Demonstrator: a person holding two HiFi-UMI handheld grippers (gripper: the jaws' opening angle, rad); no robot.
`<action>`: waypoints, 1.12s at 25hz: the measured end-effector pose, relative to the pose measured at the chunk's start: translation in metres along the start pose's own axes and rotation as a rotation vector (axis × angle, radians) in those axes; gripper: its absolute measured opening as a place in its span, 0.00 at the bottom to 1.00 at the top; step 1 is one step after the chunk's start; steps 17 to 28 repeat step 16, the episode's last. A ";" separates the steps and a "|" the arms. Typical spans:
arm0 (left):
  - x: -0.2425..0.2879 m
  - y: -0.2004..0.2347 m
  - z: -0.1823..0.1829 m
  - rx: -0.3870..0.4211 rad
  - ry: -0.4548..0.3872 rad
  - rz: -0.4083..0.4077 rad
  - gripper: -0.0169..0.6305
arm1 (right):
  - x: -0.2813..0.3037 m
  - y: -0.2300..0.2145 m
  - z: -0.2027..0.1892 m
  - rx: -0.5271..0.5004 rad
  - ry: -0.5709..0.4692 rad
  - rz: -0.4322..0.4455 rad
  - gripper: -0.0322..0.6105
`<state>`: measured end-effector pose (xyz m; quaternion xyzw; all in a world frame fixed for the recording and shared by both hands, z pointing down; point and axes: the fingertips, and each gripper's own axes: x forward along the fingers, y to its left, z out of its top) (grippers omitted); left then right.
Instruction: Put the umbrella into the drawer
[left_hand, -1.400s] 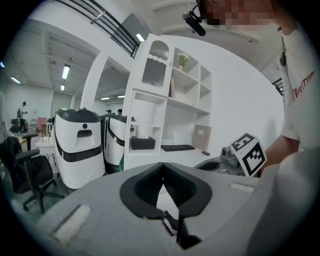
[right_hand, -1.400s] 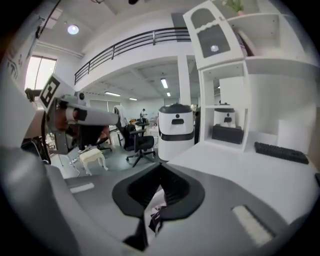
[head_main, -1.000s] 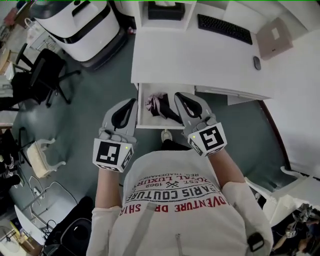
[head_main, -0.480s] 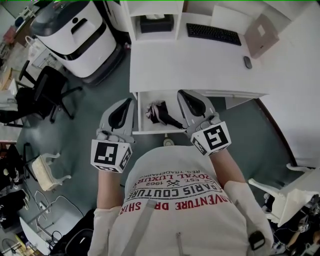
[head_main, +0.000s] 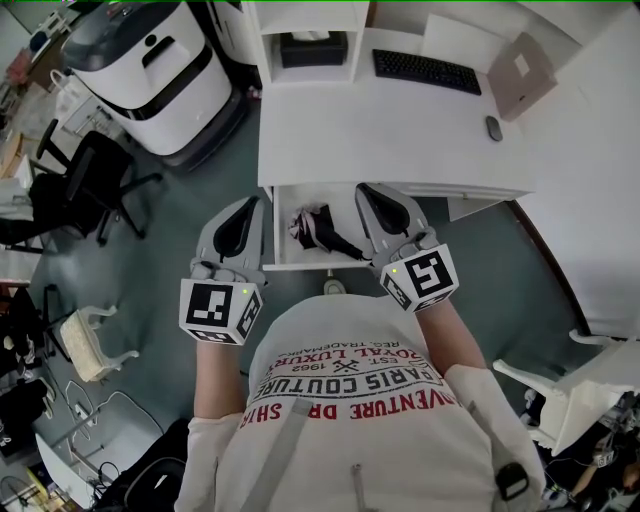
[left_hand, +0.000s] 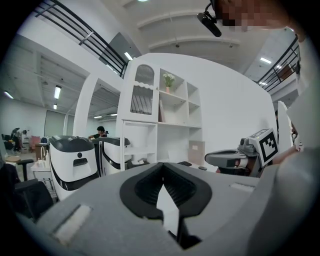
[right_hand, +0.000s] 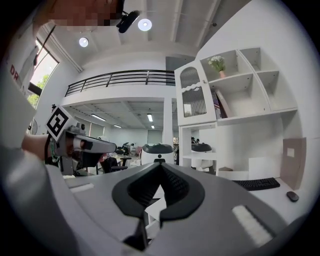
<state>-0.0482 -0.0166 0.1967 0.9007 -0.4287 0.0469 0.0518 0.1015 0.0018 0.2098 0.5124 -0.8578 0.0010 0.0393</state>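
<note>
A: Where is the umbrella (head_main: 322, 228)?

B: Folded, lying inside the open drawer (head_main: 290, 262), which juts out below the front edge of the white surface (head_main: 380, 130).

A: And the 2 tools?

B: The left tool (head_main: 248, 206) is closed, nothing between its jaws, held just left of the drawer. The right tool (head_main: 370, 192) is closed and empty too, by the drawer's right end. Neither touches the umbrella.
</note>
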 end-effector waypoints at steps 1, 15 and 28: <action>0.001 0.000 0.000 0.000 0.000 -0.001 0.04 | 0.000 -0.001 0.000 0.005 0.000 -0.001 0.05; 0.014 -0.016 0.008 0.007 -0.017 -0.032 0.04 | -0.011 -0.022 0.005 0.063 -0.031 -0.050 0.05; 0.015 -0.017 0.009 0.006 -0.020 -0.034 0.04 | -0.012 -0.023 0.005 0.065 -0.029 -0.051 0.05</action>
